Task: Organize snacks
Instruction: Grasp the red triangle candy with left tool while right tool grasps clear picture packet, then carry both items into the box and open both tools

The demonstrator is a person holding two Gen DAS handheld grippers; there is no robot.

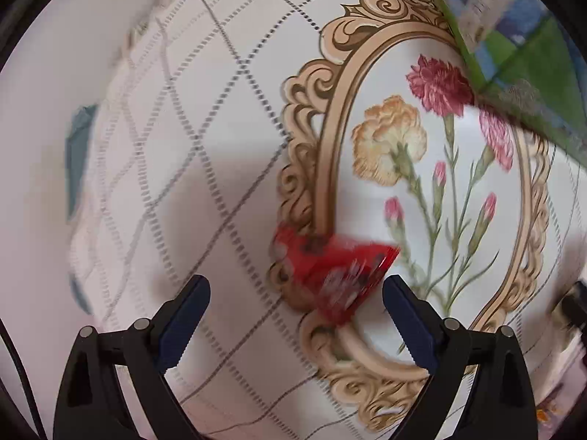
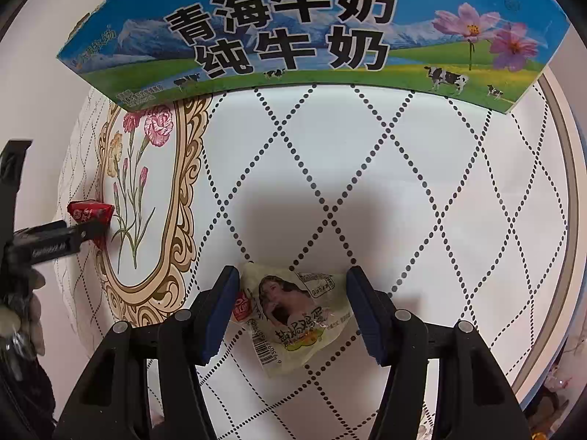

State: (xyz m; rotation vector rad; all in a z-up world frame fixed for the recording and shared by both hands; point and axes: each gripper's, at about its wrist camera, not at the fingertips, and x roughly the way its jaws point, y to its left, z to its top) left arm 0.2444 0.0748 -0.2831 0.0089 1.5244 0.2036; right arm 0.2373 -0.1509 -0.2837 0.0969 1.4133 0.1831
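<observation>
Two grippers, each pointing down at a patterned tablecloth (image 2: 403,183), each poised over its own snack. Nearest in the right wrist view, the right gripper (image 2: 291,311) straddles a pale egg snack packet (image 2: 293,311); the packet lies flat between the blue pads, its long axis running diagonally from upper left to lower right. The left pad appears to touch the packet's edge and the right pad its corner, at a medium opening; whether they press firmly enough to hold it cannot be told. In the left wrist view, the left gripper (image 1: 295,315) stands wide with nothing between its pads; a small red candy (image 1: 330,275) lies just ahead of the fingertips, blurred, on the printed gold frame. Judged from this, the left hand is nearer the candy and must drop forward over it. Farthest, a blue-and-green milk carton box (image 2: 293,29) stands beyond both snacks, the likely place for them.
</observation>
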